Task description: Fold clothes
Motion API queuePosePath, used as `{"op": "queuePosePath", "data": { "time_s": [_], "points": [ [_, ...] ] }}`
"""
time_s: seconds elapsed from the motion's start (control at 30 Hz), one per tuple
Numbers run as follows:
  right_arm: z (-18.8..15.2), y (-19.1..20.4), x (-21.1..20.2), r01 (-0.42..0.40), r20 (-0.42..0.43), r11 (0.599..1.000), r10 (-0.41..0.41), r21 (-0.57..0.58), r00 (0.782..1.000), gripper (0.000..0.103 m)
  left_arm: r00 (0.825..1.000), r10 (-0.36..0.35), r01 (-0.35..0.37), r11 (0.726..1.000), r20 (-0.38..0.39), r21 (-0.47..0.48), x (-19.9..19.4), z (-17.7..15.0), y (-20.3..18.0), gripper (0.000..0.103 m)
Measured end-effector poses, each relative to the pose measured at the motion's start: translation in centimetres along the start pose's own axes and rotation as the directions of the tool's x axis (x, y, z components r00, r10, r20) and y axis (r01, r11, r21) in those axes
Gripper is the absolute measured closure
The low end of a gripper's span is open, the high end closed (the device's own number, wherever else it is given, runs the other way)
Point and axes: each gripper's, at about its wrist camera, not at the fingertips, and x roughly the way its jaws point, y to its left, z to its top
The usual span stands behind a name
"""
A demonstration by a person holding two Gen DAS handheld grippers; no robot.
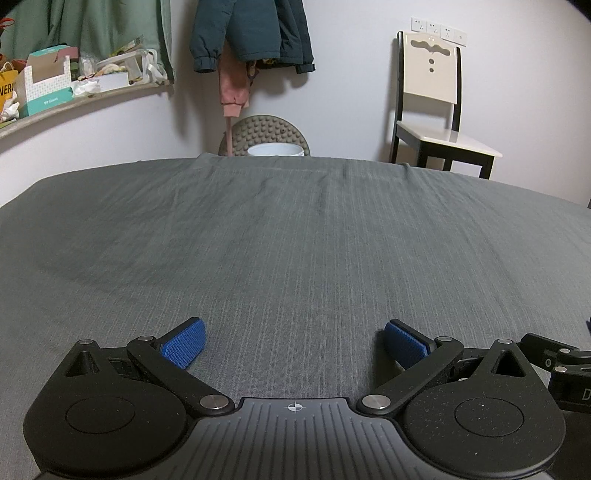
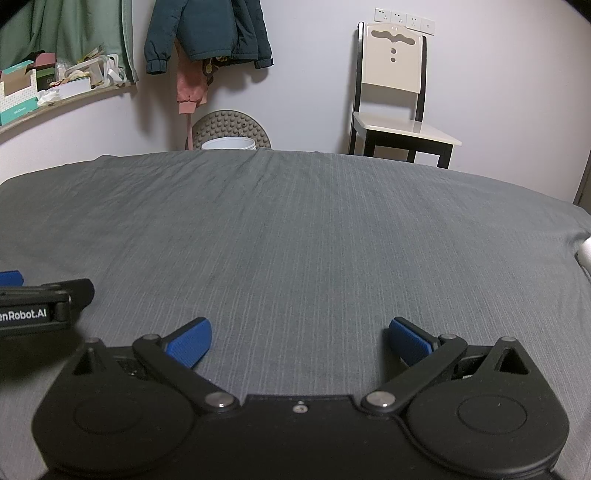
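Grey ribbed cloth (image 1: pixel 295 236) covered the whole bed in front of you, and this was the first difficulty: neither view showed a garment lying on it to fold. The only clothes in view were a dark teal jacket (image 1: pixel 255 29) and a pink garment (image 1: pixel 234 88) hanging on the far wall, well apart from both tools. So I could not tell where the thing to fold was; it may have been outside both views.

Your left gripper (image 1: pixel 293 345) hovered low over the cloth with its blue pads (image 1: pixel 184 347) spread wide and nothing between them. Your right gripper (image 2: pixel 299 343) was the same, its pads (image 2: pixel 190 345) far apart and empty. The two tools were just beside each other (in the right wrist view the body of the left one showed at the left edge).

From here, I judged three risks. If you closed the jaws so near the surface, you could pinch the bed cover itself and drag wrinkles into it. Because the tools were so close, a quick sideways move could knock one against the other. And if you reached toward the wall, the white bucket (image 1: pixel 275 149) and the chair (image 1: pixel 432 99) beyond the bed edge stood in the way, so a long reach could lose balance or hit them.
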Motion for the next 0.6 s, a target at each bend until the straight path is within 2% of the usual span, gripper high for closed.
{"op": "queuePosePath", "data": {
  "time_s": [0.23,0.33,0.43,0.6],
  "points": [
    [-0.1,0.2,-0.4,0.008,-0.011,1.000,-0.007,0.013,1.000,0.000,1.000,-0.001,0.001,1.000,-0.001,0.000,-0.3,0.1,0.3,0.000],
    [-1.1,0.9,-1.0,0.054,0.024,0.997,-0.055,0.051,0.998,0.000,1.000,0.000,0.000,1.000,-0.001,0.000,-0.5,0.0,0.4,0.000],
    [-1.0,1.7,-1.1,0.090,0.022,0.996,-0.091,0.023,0.996,0.000,1.000,-0.001,0.001,1.000,-0.003,0.002,-0.5,0.0,0.4,0.000],
    [-1.2,1.1,-1.2,0.069,0.019,0.996,-0.070,0.050,0.997,0.000,1.000,-0.010,0.010,1.000,-0.004,0.006,-0.6,0.1,0.5,0.000]
  ]
}}
